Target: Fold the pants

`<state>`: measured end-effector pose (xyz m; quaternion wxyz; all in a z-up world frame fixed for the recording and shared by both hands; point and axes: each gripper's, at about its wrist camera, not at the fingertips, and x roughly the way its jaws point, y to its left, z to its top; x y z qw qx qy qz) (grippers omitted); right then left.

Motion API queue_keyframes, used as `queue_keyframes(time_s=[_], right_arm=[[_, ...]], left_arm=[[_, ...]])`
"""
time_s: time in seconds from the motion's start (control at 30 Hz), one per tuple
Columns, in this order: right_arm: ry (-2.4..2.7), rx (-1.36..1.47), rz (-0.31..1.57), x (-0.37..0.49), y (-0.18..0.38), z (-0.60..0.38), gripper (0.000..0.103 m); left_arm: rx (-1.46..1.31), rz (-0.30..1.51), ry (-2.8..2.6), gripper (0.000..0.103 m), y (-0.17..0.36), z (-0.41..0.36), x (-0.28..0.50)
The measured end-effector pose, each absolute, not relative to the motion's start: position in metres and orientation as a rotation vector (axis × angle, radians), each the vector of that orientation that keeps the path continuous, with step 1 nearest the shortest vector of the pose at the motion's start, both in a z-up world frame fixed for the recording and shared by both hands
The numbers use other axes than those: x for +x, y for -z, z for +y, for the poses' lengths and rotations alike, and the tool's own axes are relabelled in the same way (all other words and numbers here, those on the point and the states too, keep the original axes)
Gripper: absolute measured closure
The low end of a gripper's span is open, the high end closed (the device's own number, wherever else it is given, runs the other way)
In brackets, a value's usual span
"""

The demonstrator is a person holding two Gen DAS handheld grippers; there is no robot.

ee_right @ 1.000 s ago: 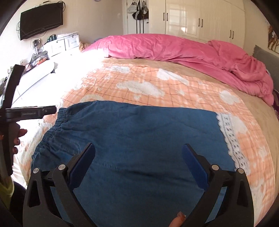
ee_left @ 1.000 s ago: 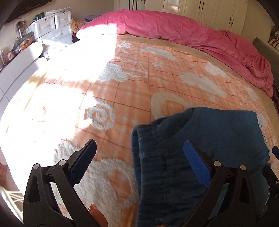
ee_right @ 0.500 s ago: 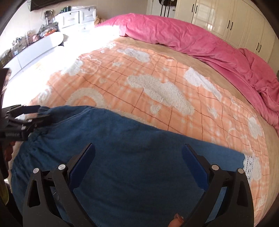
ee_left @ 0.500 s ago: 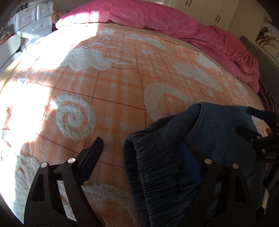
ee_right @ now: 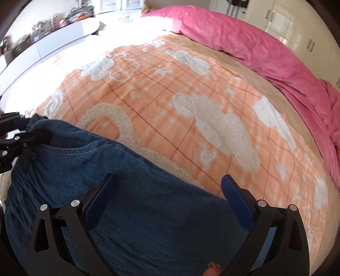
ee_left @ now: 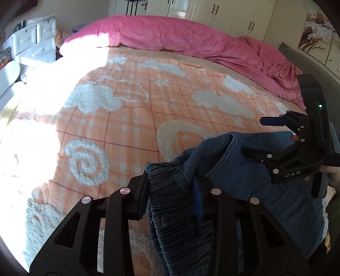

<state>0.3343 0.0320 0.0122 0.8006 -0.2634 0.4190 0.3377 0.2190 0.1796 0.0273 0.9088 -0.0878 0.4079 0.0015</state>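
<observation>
Blue denim pants lie on the orange blanket near the bed's front edge. My left gripper is shut on the elastic waistband and holds it bunched and lifted. It shows at the left edge of the right wrist view, clamped on the waistband corner. My right gripper is open and empty, its blue pads just above the pants. In the left wrist view it hovers open over the pants' far edge.
The bed has an orange checked blanket with white fluffy clouds. A pink duvet is bunched along the far side. White drawers stand at the left, wardrobes behind.
My left gripper has closed on the waistband and lifted it. My right gripper has moved over the pants, staying open.
</observation>
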Motion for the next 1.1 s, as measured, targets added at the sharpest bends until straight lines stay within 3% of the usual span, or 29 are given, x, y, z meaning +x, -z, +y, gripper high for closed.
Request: queue_keyframes(time_s=[0.13,0.3,0.37,0.47,1.1], right_arm=[[-0.788,-0.646,0.881,0.331,-0.005,0.044,0.01],[-0.884,-0.621,0.921,0.325,0.011,0.053,0.049],[-0.916,-0.604,0.896,0.315,0.009,0.052,0.074],[-0.898,-0.584,0.842,0.299,-0.001,0.043,0.088],[-0.788,-0.3,0.721,0.2,-0.064,-0.034,0.091]], left_arm=[[-0.162,0.807,0.005,0.077,-0.037,0.175,0.211],[-0.123,0.815,-0.007,0.077,-0.035,0.171,0.209],[-0.117,0.815,-0.018,0.077,-0.035,0.172,0.208],[-0.128,0.82,-0.032,0.077,-0.034,0.177,0.207],[-0.081,0.699,0.054,0.075,-0.064,0.15,0.143]])
